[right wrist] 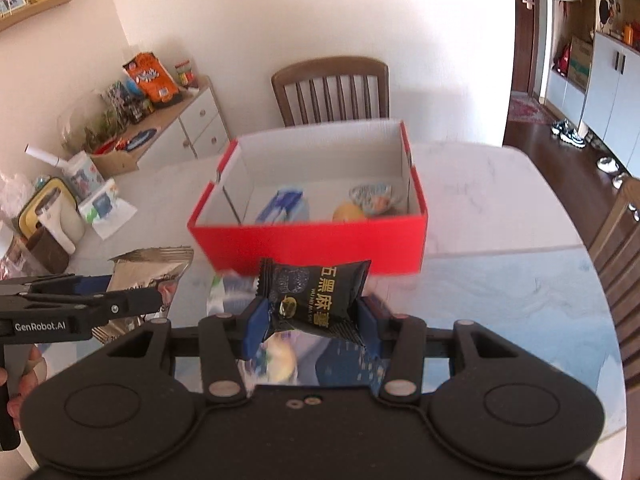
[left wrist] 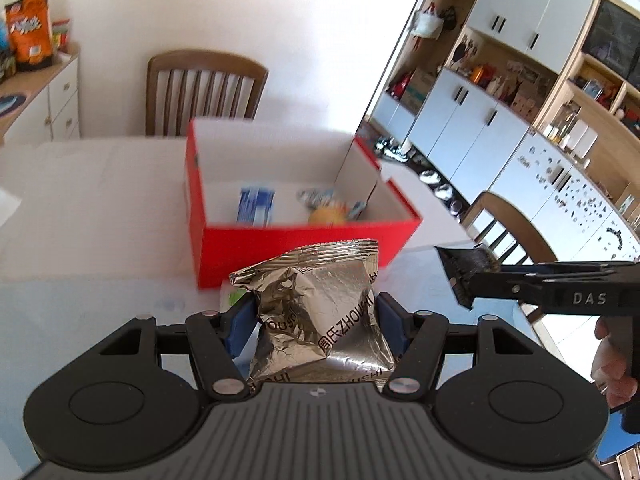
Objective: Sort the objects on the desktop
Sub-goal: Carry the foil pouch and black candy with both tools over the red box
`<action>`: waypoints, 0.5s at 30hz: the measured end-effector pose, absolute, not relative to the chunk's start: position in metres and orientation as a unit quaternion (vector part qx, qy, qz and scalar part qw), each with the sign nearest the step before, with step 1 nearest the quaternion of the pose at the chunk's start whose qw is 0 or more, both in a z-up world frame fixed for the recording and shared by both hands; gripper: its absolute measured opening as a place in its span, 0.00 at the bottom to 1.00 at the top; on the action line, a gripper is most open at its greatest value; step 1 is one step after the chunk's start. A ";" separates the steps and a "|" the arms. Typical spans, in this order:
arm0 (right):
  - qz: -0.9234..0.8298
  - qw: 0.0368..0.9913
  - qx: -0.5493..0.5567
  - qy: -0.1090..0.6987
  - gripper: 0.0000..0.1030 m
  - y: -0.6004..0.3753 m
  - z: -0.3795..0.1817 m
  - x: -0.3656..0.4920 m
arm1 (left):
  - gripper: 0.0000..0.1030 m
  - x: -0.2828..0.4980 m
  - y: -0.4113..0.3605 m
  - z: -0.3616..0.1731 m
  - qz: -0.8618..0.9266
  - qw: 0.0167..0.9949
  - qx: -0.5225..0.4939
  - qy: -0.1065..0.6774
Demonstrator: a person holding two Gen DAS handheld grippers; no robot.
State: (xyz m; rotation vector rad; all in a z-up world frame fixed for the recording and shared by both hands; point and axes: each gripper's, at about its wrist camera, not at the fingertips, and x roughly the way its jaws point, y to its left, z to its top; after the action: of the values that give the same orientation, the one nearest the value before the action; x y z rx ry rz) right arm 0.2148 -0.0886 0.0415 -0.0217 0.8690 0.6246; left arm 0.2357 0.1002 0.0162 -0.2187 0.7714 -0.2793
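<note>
Two packets clamped: left hand-held gripper (left wrist: 316, 316) squeezes silver packet (left wrist: 320, 312), right hand-held gripper (right wrist: 308, 320) black packet (right wrist: 316, 296).

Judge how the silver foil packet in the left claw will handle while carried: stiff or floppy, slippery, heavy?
The silver foil packet is creased and dented between the left claw pads, so it probably crumples rather than holding shape. Its glossy film looks slippery and might slide if the grip loosens. It appears puffy, so it is likely light for its size.

Silver foil packet (left wrist: 320, 312), black gold-lettered packet (right wrist: 316, 296), red box (right wrist: 312, 240)
</note>
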 end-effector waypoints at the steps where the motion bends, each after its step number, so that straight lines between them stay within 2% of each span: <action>1: 0.298 0.862 -0.006 0.411 0.46 -0.088 0.045 0.219 | 0.62 0.240 0.098 0.022 -0.138 0.914 -0.102 0.368; 8: 0.301 0.875 -0.013 0.379 0.46 -0.075 0.061 0.244 | 0.62 0.274 0.088 0.048 -0.149 0.924 -0.086 0.342; 15: 0.300 0.875 -0.003 0.379 0.46 -0.065 0.065 0.276 | 0.62 0.314 0.084 0.055 -0.152 0.922 -0.076 0.349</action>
State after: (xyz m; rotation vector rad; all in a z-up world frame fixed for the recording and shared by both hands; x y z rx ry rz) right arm 0.2760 -0.0653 0.0652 -0.0067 0.7907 0.6272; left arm 0.3138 0.0842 0.0546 -0.1551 0.7162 -0.3118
